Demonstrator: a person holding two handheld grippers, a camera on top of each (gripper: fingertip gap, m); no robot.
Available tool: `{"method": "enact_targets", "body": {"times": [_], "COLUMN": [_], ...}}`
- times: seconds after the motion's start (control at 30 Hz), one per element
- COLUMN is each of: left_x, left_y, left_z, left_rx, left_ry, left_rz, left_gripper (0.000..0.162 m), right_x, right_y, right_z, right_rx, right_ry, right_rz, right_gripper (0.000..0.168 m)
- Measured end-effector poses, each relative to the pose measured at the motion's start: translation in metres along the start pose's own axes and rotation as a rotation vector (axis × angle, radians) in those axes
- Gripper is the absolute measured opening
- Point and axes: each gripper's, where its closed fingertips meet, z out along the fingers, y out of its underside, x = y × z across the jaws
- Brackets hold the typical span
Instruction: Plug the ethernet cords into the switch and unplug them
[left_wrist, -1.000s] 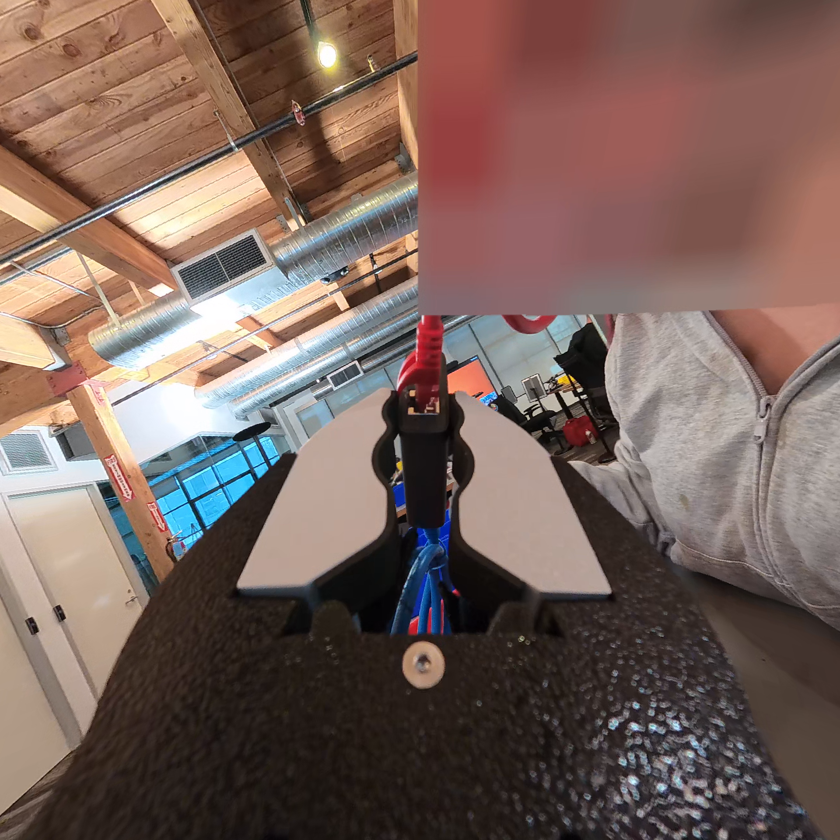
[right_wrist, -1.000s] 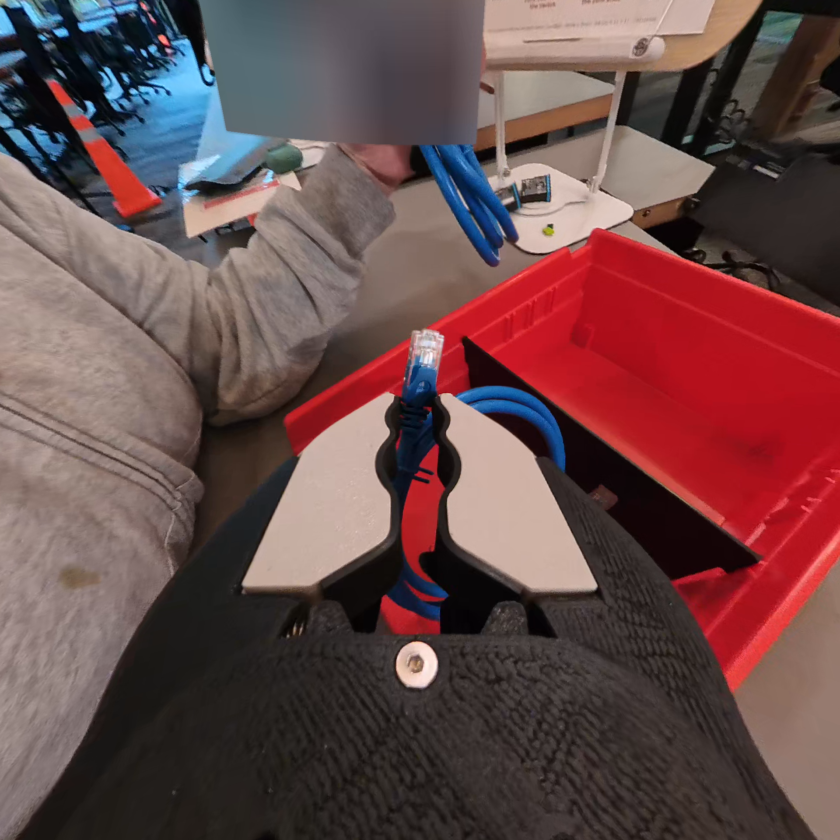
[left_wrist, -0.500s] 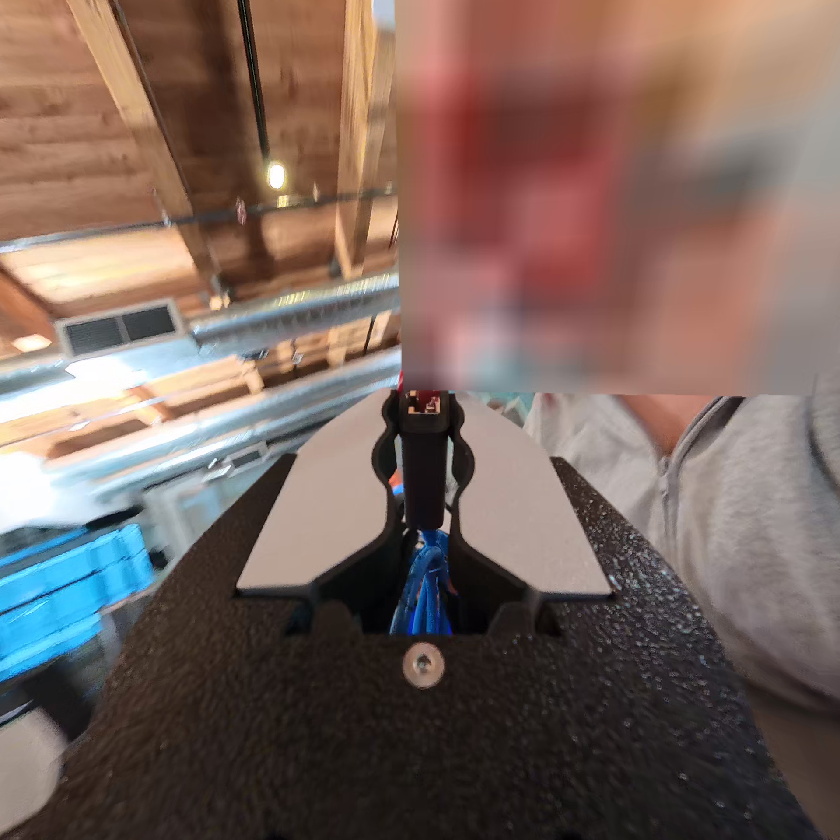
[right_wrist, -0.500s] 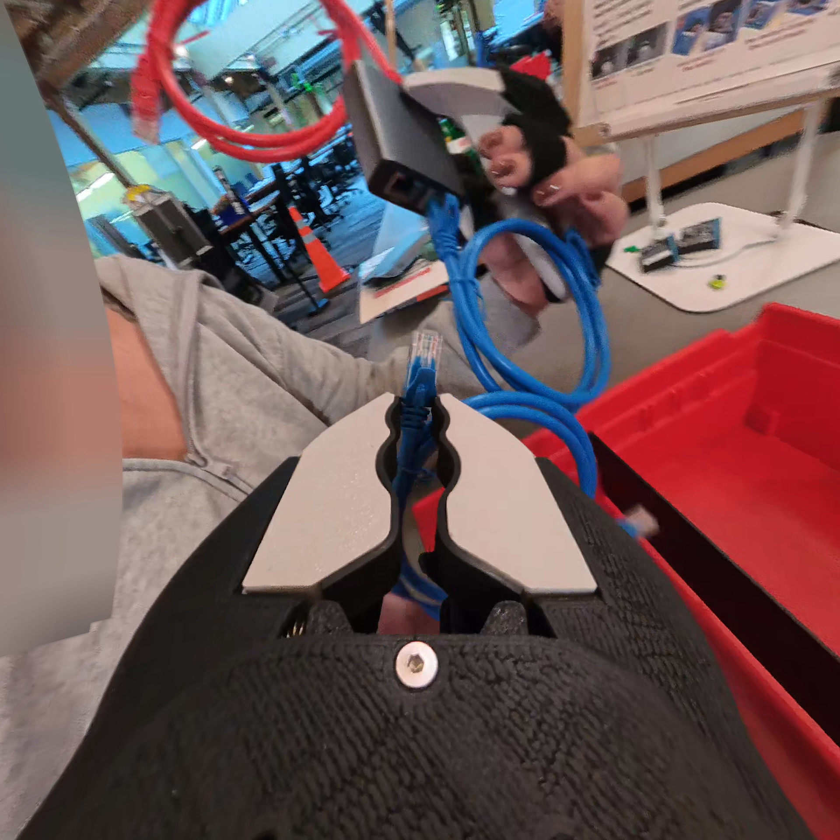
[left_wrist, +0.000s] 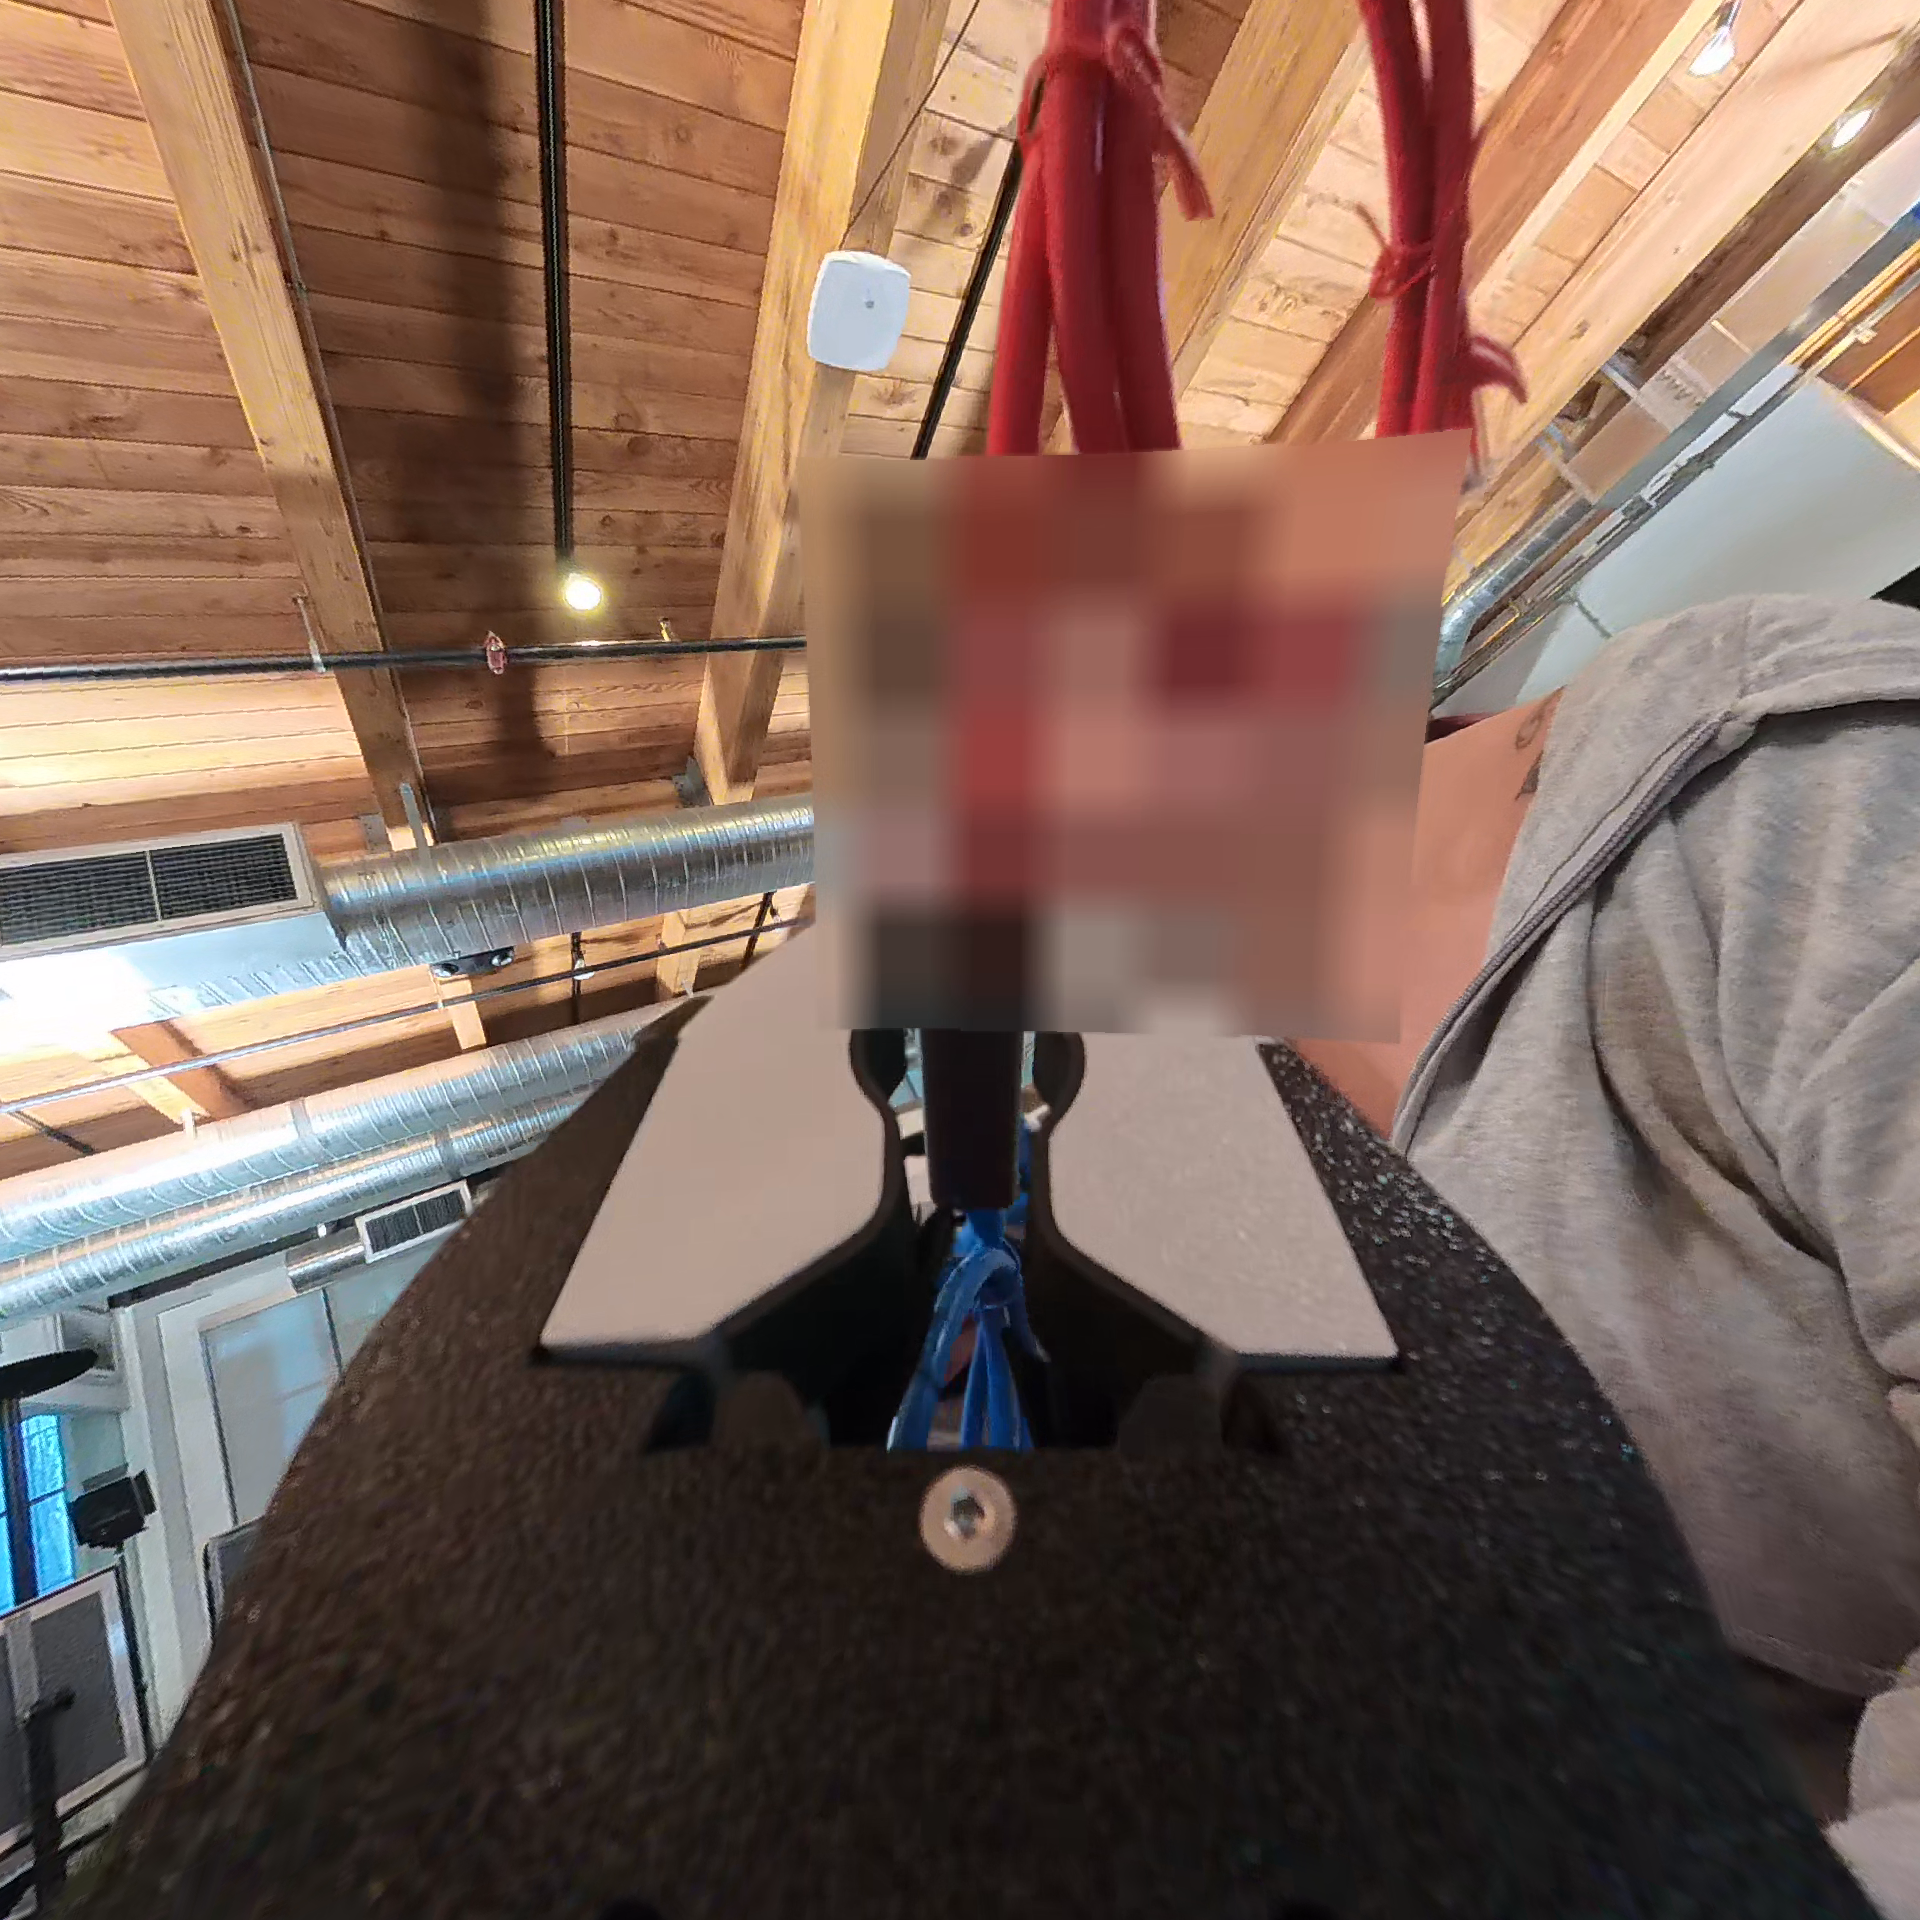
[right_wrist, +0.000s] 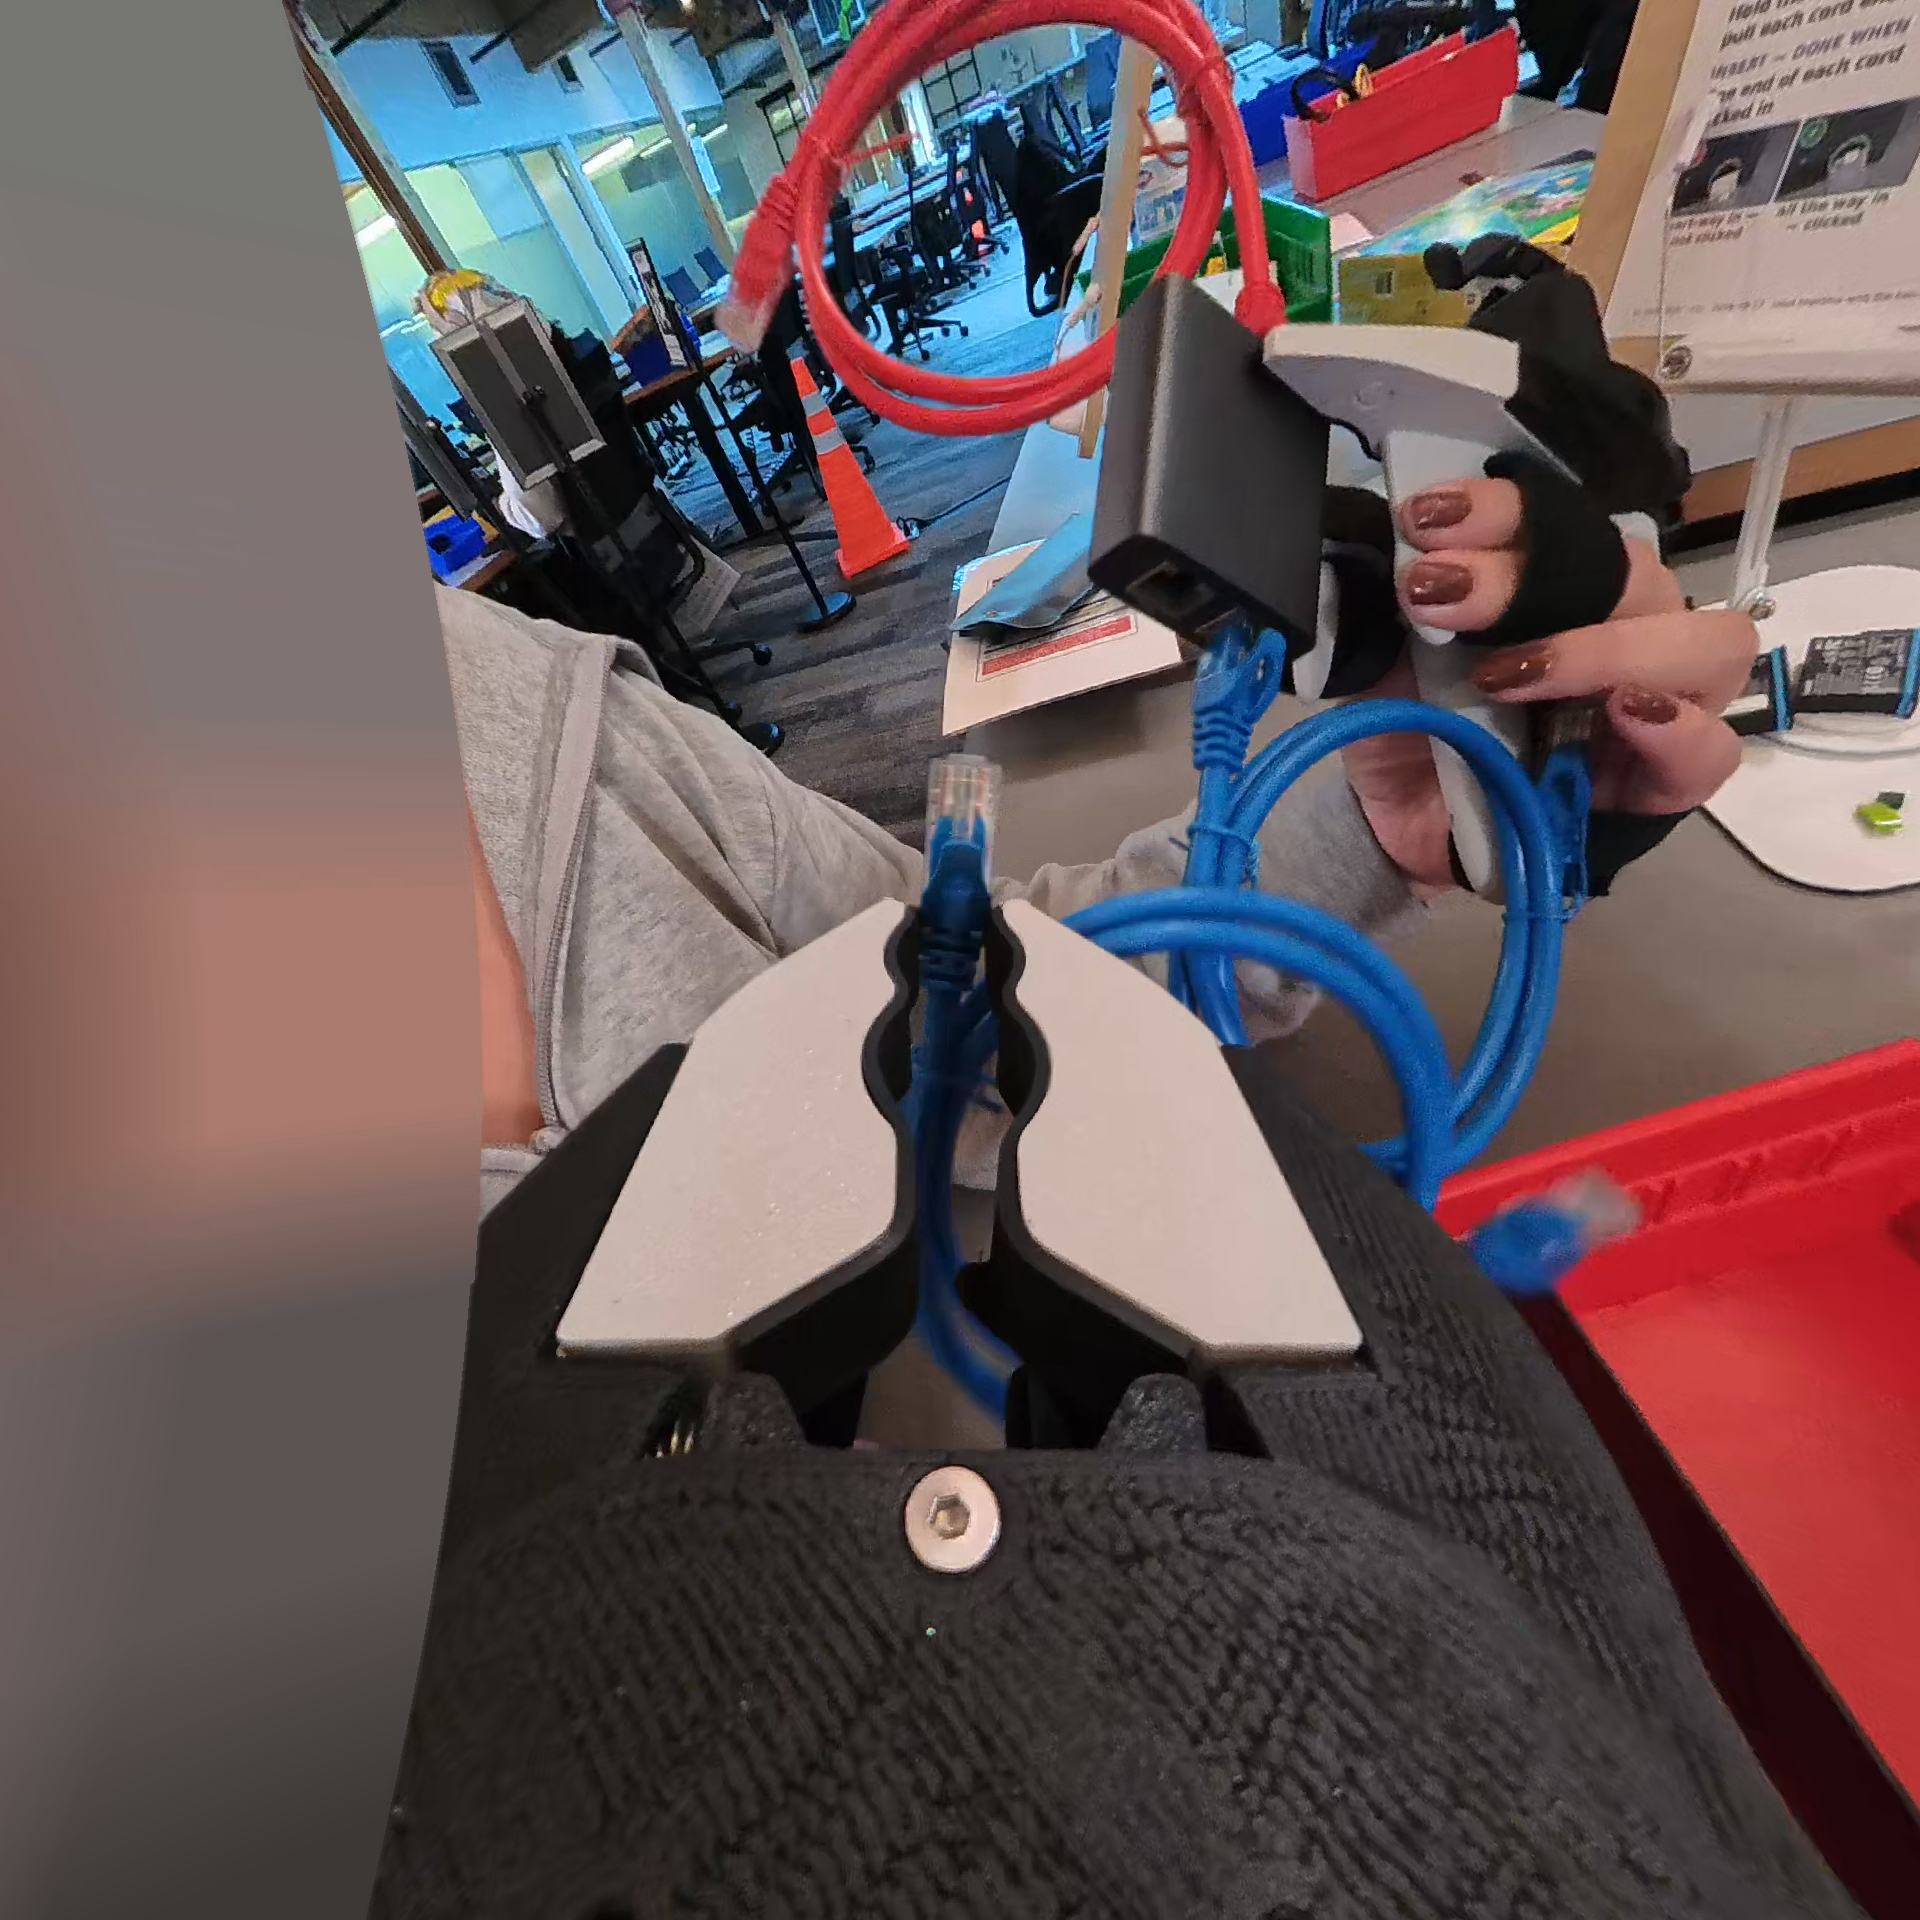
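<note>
Since half a second ago the red bin (right_wrist: 1714, 1455) has slid toward the right wrist view's lower right corner, and the left wrist view has swung up to the wooden ceiling (left_wrist: 312, 416). Left gripper (right_wrist: 1299, 405) is clamped on a black adapter box (right_wrist: 1205, 468) (its tip is mosaicked in its own view); a coiled red cable (right_wrist: 997, 395) leaves the box's far end and a blue cable (right_wrist: 1226, 707) is plugged into its near end. Right gripper (right_wrist: 956, 935) pinches a second blue cable (right_wrist: 951, 883) just behind its clear plug (right_wrist: 961, 784).
</note>
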Motion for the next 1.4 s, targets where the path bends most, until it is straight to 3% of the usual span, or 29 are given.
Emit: {"method": "enact_targets", "body": {"times": [0.23,0.4,0.6,0.7,0.93,1.1,1.2,1.4], "left_x": [-0.003,0.0,-0.003,-0.004,-0.006,-0.005,-0.004,-0.002], "left_y": [-0.005,-0.015,-0.011,-0.004,0.005,0.003,0.0,-0.005], "left_z": [-0.008,-0.013,-0.013,-0.011,-0.007,-0.008,-0.009,-0.011], "left_rx": [-0.031,-0.031,-0.052,-0.075,-0.113,-0.11,-0.104,-0.091], "left_ry": [-0.062,-0.091,-0.101,-0.1,-0.093,-0.095,-0.096,-0.098], "left_rz": [0.045,0.089,0.082,0.067,0.048,0.054,0.062,0.073], "left_gripper": [0.019,0.019,0.02,0.019,0.02,0.02,0.02,0.02], "right_x": [0.0,0.012,0.029,0.028,0.03,0.031,0.034,0.047], "right_y": [0.017,0.035,0.065,0.092,0.16,0.182,0.19,0.202], "right_z": [-0.027,-0.066,-0.098,-0.095,-0.07,-0.056,-0.05,-0.045], "right_rx": [-0.025,-0.063,-0.297,-0.485,-0.861,-0.964,-1.002,-1.018], "right_ry": [0.075,0.271,0.433,0.302,-0.092,-0.308,-0.355,-0.26], "right_rz": [-0.063,-0.125,-0.252,-0.314,-0.123,0.06,0.15,0.145], "right_gripper": [0.01,0.01,0.011,0.011,0.01,0.01,0.011,0.02]}}
